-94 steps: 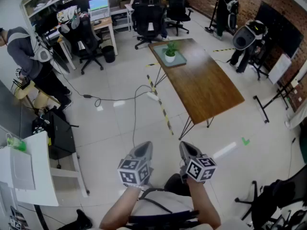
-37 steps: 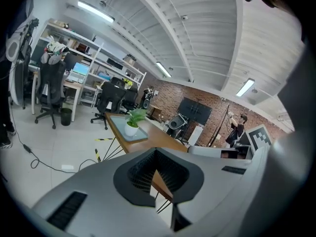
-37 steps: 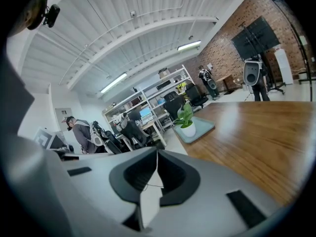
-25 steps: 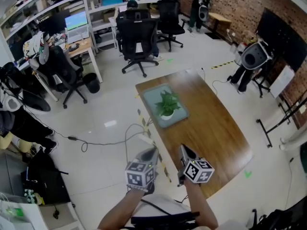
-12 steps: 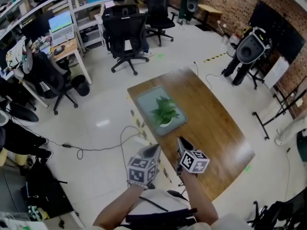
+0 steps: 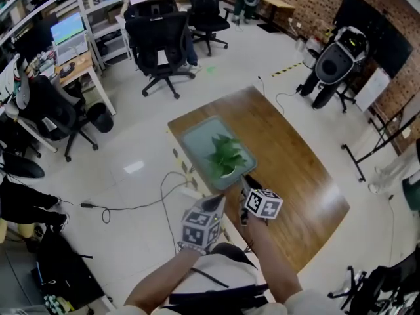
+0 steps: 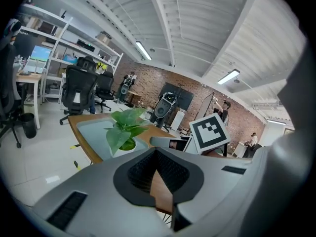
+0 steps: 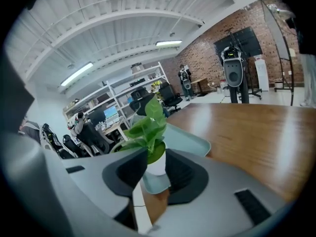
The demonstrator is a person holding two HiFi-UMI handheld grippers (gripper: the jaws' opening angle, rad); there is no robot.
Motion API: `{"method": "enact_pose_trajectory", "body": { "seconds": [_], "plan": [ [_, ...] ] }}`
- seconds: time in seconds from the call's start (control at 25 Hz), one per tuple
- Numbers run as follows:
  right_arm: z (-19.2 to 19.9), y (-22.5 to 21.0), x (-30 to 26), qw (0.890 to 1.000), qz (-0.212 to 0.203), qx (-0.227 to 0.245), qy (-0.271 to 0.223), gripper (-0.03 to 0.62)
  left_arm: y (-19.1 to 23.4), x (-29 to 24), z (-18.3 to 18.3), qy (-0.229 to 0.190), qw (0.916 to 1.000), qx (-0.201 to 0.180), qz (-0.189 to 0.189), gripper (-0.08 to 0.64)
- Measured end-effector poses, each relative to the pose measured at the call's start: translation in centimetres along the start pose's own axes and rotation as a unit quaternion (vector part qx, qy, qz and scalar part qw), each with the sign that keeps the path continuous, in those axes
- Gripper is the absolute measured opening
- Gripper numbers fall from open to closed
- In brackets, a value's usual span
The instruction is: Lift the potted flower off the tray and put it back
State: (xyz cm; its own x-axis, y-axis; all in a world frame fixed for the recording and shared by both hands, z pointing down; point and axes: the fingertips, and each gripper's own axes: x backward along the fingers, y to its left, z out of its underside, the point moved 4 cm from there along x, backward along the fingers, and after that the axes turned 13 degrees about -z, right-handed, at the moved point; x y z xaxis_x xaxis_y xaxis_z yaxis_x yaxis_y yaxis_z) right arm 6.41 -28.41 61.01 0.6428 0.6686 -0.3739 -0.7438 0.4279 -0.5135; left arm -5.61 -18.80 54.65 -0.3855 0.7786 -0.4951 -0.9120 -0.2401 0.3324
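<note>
A green leafy plant (image 6: 223,155) in a white pot stands on a pale green tray (image 6: 197,140) at the near-left end of a brown wooden table (image 6: 289,163). My right gripper (image 6: 244,181) hovers over the table just short of the tray. Its jaws have just been opening and now stand open. In the right gripper view the white pot (image 8: 157,166) shows in the gap of the right gripper (image 8: 155,158), untouched. My left gripper (image 6: 216,202) is at the table's near edge, shut and empty. In the left gripper view the plant (image 7: 126,127) lies ahead of the left gripper (image 7: 157,151).
Black office chairs (image 6: 161,38) and desks with shelves (image 6: 72,38) stand beyond the table on the left. A black machine on a stand (image 6: 335,61) sits at the far right. A cable (image 6: 131,205) and striped tape (image 6: 178,159) lie on the floor left of the table.
The table and plant have come much nearer in the head view. Both grippers have moved forward to the table's near end, and the right jaws have spread.
</note>
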Motion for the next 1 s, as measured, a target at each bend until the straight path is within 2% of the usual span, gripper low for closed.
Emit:
{"method": "enact_pose_trajectory", "body": {
  "seconds": [0.48, 0.92, 1.0],
  "plan": [
    [0.6, -2.9, -6.0, 0.998, 0.014, -0.052, 0.010, 0.150, 1.5, -2.8, -1.0, 0.015, 0.9998, -0.001, 0.011, -0.005],
    [1.4, -3.6, -7.9, 0.998, 0.017, -0.058, 0.025, 0.147, 2.0, -3.1, -0.9, 0.026, 0.9995, -0.003, 0.018, -0.005],
    [1.5, -3.6, -8.0, 0.998, 0.017, -0.057, 0.027, 0.129, 1.9, -3.1, -0.8, 0.027, 0.9995, -0.002, 0.018, -0.006]
  ]
}}
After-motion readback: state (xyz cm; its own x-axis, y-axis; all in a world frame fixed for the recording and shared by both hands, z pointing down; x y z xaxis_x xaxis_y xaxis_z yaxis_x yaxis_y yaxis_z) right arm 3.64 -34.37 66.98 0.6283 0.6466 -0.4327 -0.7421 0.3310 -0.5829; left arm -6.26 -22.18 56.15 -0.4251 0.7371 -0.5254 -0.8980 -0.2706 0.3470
